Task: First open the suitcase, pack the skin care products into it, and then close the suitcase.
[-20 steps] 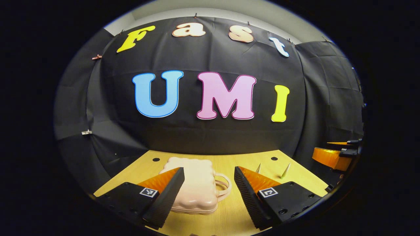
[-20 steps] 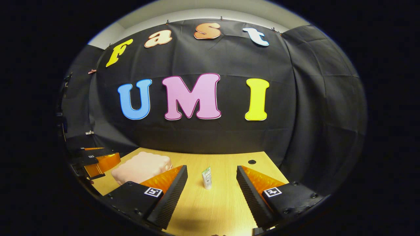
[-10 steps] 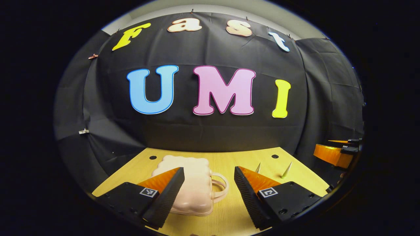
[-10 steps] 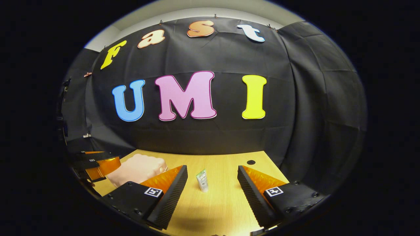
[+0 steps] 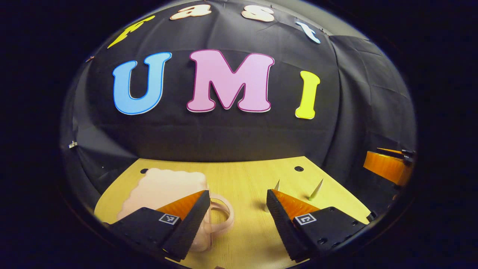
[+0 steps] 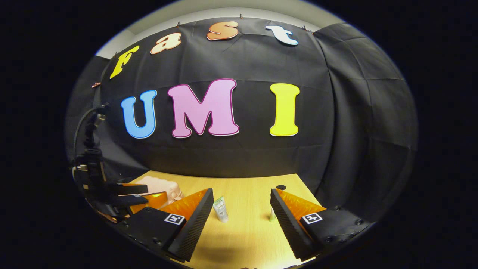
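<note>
Beside the suitcase (image 5: pixel 160 186) (closed), left gripper (image 5: pixel 237 209) gapes.

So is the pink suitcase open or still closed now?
Closed. The suitcase lies flat on the table, its two halves together, and nothing of its inside shows.

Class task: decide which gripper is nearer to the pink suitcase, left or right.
Left. The left gripper is right at the pink suitcase, one finger over its handle side. The right gripper is farther off, by the tube.
</note>
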A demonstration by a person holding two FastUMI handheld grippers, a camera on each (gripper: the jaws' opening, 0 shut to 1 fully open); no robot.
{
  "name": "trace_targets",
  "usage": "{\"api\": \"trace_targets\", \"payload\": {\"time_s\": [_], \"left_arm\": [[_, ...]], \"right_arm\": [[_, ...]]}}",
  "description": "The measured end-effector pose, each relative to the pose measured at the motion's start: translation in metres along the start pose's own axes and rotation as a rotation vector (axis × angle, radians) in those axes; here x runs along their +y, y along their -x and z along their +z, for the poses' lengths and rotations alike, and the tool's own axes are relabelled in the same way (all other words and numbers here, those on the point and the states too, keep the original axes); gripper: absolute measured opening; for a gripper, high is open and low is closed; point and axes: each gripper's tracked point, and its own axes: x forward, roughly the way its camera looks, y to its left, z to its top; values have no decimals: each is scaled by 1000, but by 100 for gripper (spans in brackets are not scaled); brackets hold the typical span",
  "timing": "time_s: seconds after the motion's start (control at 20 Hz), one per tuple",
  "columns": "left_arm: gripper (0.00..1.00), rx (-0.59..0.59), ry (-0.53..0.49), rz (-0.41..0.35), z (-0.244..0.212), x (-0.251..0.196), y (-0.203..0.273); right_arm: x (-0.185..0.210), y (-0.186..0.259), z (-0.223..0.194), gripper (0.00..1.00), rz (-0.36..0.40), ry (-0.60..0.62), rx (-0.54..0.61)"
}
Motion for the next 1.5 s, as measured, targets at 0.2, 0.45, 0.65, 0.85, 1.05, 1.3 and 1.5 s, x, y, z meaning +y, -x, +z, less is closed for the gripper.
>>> {"api": "trace_targets", "payload": {"time_s": [0.2,0.45,0.65,0.85,1.05,1.3,1.5], "left_arm": [[96,147,-31,27,-49,1,-59],[89,305,-47,99,-100,11,-109],[74,389,-42,179,-129,25,-126],[22,379,-18,209,-123,34,-126],[14,376,36,200,-85,33,-113],[12,319,63,143,0,64,-72],[12,263,69,130,67,130,-22]], "right_arm": [[-6,-3,-31,97,15,-4,70],[-12,2,-65,97,27,-58,156],[-23,-5,-62,97,19,-73,141],[-30,-17,-60,97,7,-79,136],[-20,-25,-62,97,39,-63,136],[11,-29,-60,97,112,-60,133],[40,-29,-63,98,179,-73,147]]}}
